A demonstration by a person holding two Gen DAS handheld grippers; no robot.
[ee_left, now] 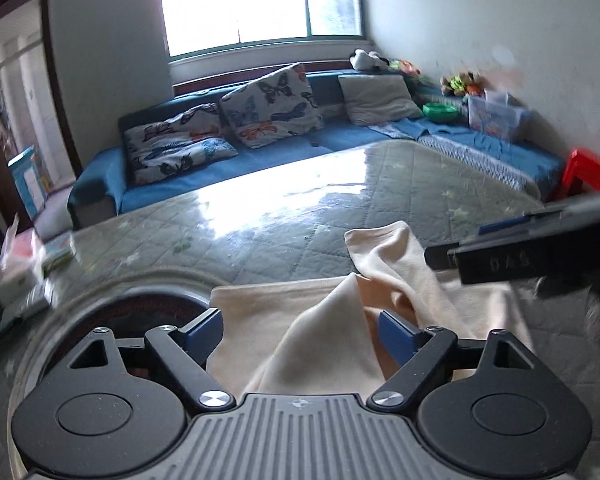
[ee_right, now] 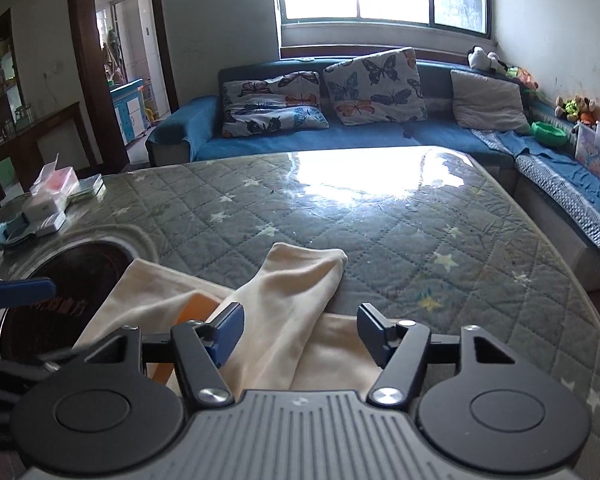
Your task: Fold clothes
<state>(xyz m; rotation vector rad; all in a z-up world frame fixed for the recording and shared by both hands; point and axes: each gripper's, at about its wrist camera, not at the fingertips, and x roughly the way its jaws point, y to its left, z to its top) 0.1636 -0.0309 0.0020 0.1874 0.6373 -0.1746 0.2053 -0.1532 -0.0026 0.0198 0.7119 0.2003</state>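
While both grippers hang low over the quilted table, a cream garment [ee_left: 300, 332] lies crumpled at its near edge.

From the left wrist camera, a doorway sits at the far left of the frame, with a few boxes [ee_left: 20, 276] blurred at the left edge of the table [ee_left: 284, 216]. At lower centre the left gripper [ee_left: 300, 334] has its blue-padded fingers [ee_left: 206, 334] spread wide, with cloth rising between them but neither pad clearly pressing it. A limp sleeve-like end [ee_left: 384, 248] of the garment reaches up toward centre right. At the right edge, the right gripper [ee_left: 500, 256] enters as a dark blurred bar above the cloth. Along the top run a blue sofa [ee_left: 260, 160] with butterfly cushions [ee_left: 272, 108] and a red stool [ee_left: 588, 168] at far right.

From the right wrist camera, the left gripper's blue finger [ee_right: 20, 292] pokes in at the left edge, above a dark round recess [ee_right: 68, 280] in the table. Boxes [ee_right: 48, 204] sit at upper left. At lower centre the right gripper [ee_right: 300, 336] is also spread apart, with the garment [ee_right: 284, 320] bunched between its fingers [ee_right: 230, 330] and touching the left pad; an orange patch [ee_right: 192, 308] shows within the folds. The star-patterned table cover [ee_right: 420, 240] fills the right, with the sofa [ee_right: 380, 140] behind.
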